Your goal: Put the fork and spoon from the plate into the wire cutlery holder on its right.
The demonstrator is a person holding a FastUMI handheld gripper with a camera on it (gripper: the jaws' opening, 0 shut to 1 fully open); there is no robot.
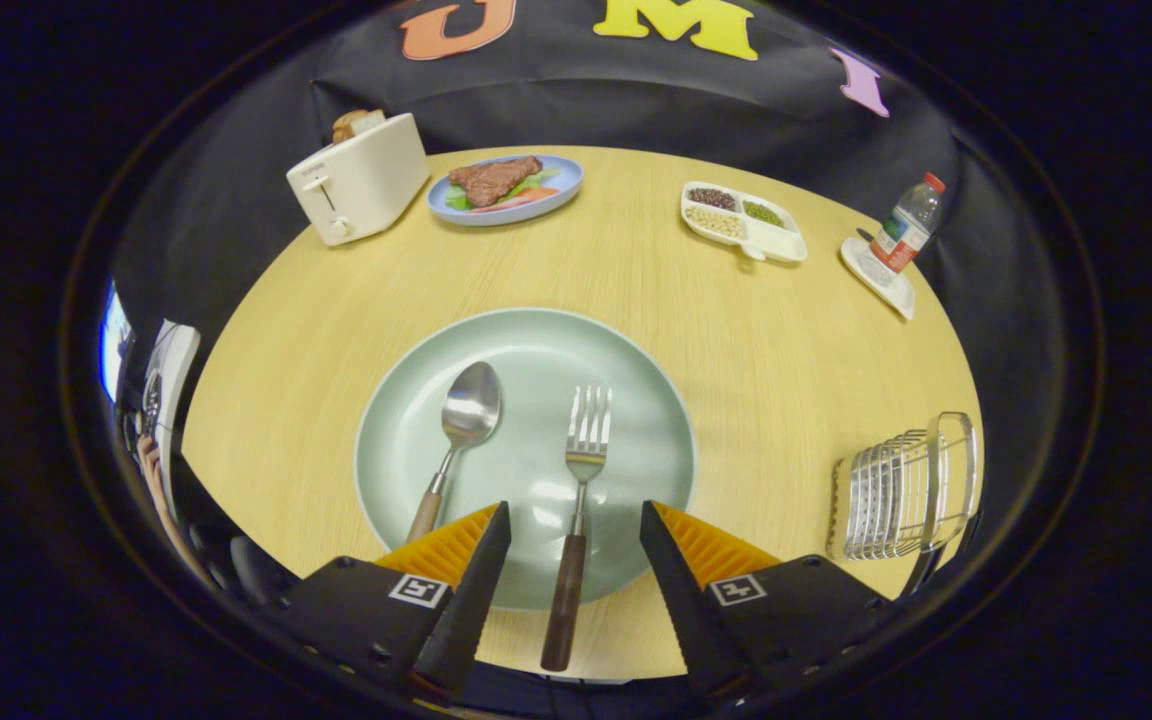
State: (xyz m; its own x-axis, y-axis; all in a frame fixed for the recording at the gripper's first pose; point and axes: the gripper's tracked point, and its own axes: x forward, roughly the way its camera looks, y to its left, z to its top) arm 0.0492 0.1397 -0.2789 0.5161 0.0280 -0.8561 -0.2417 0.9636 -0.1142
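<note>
The fork (581, 500) lies on the pale green plate (636, 400), tines pointing away, its dark wooden handle running back over the near rim and onto the tabletop (736, 300). That handle sits in the gap between the two fingers (476, 560), which are spread wide and touch nothing; the gripper (576, 530) hangs just above the plate's near edge. The spoon (456, 440) lies to the left of the fork, also on the plate, bowl away, its lighter wooden handle slanting toward the left finger and ending just ahead of it. Fork and spoon lie apart, not touching.

The wire cutlery holder (901, 490) stands on the tabletop to the right of the plate, near the table's edge and just beyond the right finger.

Farther off, across the round tabletop, a white toaster (361, 180) with bread in it stands at the far left, beside a blue plate (506, 190) carrying meat and vegetables. To the far right lie a white divided dish (744, 222) of beans and, past it, a water bottle (908, 225) on a small white tray (876, 280).
</note>
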